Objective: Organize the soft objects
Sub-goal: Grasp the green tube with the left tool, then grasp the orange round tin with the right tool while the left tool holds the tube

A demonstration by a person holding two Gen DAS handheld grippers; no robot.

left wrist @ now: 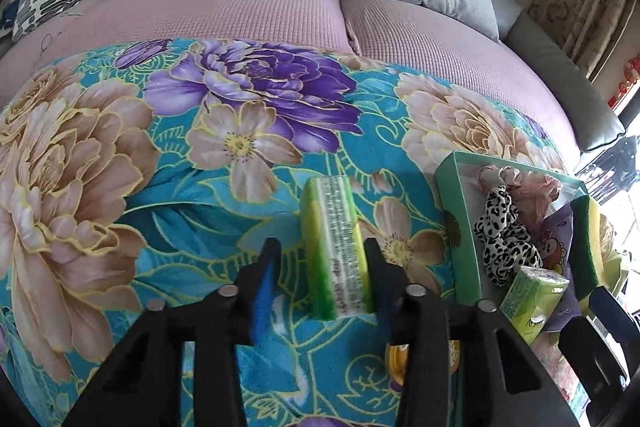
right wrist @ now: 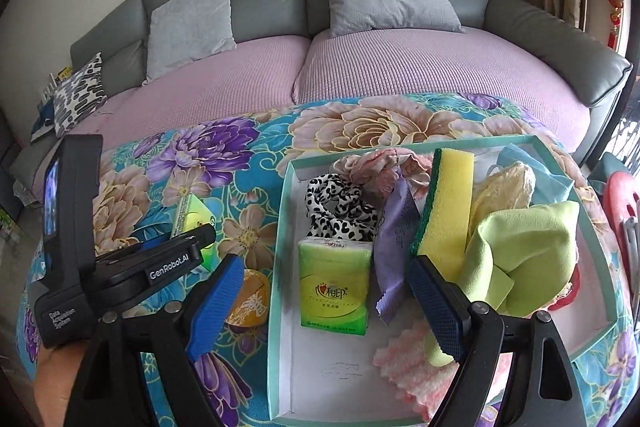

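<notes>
Lying on the floral blanket (left wrist: 100, 155) just left of the tray (left wrist: 456, 223), the green tissue pack (left wrist: 334, 247) sits between the half-closed left gripper (left wrist: 320, 259), apparently ungripped; squeeze squarely before lifting. The right gripper (right wrist: 320, 303) hangs spread over the tray.

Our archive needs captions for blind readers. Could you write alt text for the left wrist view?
The left gripper straddles a green tissue pack lying on a floral blanket. To the right sits a teal box of soft items; behind is a sofa.
</notes>
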